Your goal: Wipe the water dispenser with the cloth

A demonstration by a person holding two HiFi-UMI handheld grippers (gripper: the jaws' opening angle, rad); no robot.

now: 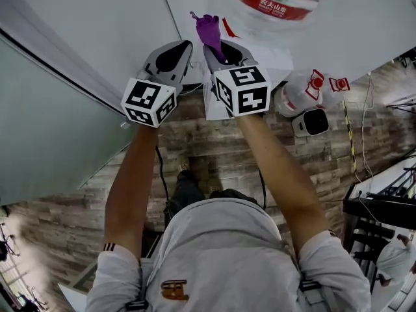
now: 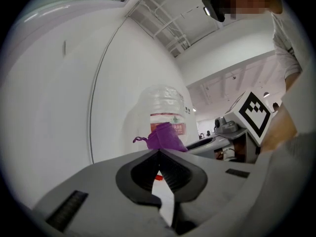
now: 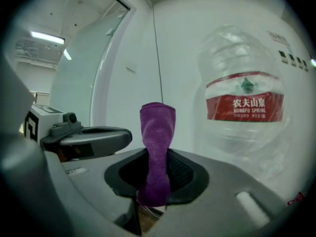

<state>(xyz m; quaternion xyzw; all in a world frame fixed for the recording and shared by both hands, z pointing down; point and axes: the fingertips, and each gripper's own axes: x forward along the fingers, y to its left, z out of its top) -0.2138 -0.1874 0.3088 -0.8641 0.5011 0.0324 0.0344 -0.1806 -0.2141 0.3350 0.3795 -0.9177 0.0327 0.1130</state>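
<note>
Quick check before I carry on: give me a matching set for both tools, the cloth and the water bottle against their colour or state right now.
Things:
1. left tool
2. right tool
3. cloth
4. water bottle

Colour or state:
A. clear, with a red label
B. purple, sticking up past the jaws
C. jaws together, nothing between them
D. jaws clamped on fabric

Pairs: 1-C, 2-D, 3-B, 4-A
</note>
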